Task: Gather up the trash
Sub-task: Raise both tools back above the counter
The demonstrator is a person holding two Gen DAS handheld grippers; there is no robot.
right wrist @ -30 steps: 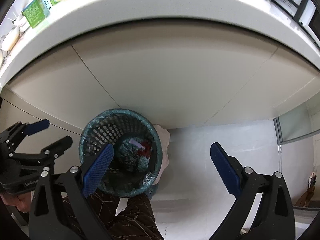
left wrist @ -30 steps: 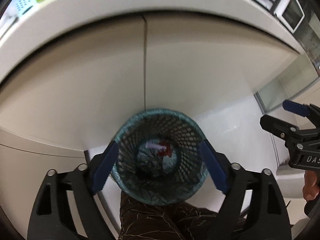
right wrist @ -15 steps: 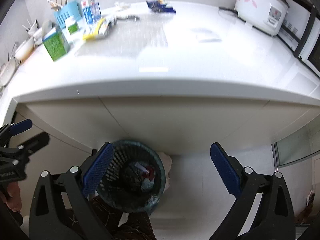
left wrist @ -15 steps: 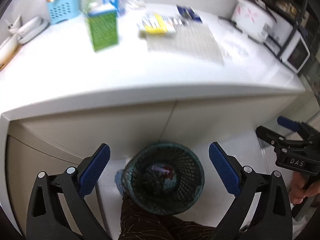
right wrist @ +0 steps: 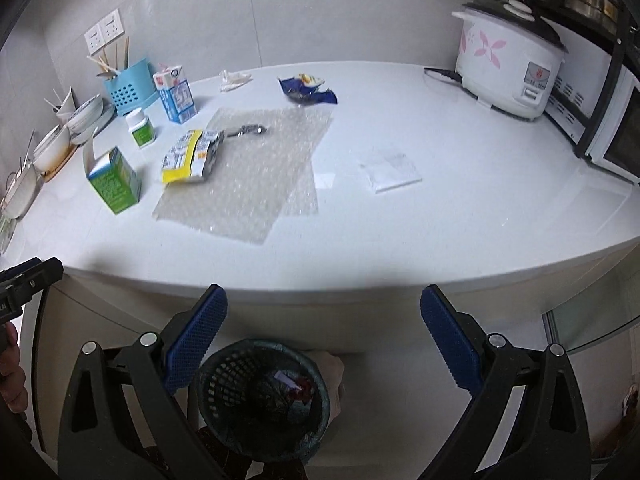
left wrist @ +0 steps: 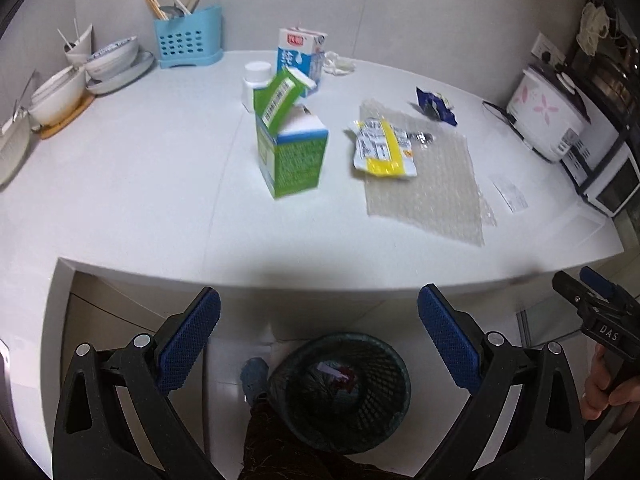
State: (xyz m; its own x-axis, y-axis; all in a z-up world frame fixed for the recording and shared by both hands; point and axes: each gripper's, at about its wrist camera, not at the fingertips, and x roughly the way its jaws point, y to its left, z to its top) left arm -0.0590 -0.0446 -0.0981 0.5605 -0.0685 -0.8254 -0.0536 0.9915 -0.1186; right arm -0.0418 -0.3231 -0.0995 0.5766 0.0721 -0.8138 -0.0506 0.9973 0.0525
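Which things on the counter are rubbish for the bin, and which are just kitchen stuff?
Rubbish, probably:
yellow wrapper
blue wrapper
bubble wrap
open green box
going into the bin

Kitchen stuff:
rice cooker
bowls
blue utensil holder

- Home kitchen, by the white countertop [right wrist: 400, 216] against a tiled wall.
- Flowered rice cooker [right wrist: 508, 68] beside a microwave oven [right wrist: 612, 136].
- Stacked bowls [left wrist: 108, 60], blue utensil holder [left wrist: 188, 38] with chopsticks.
- Milk carton [left wrist: 300, 58]; mesh wastebasket [left wrist: 340, 388] on the floor.
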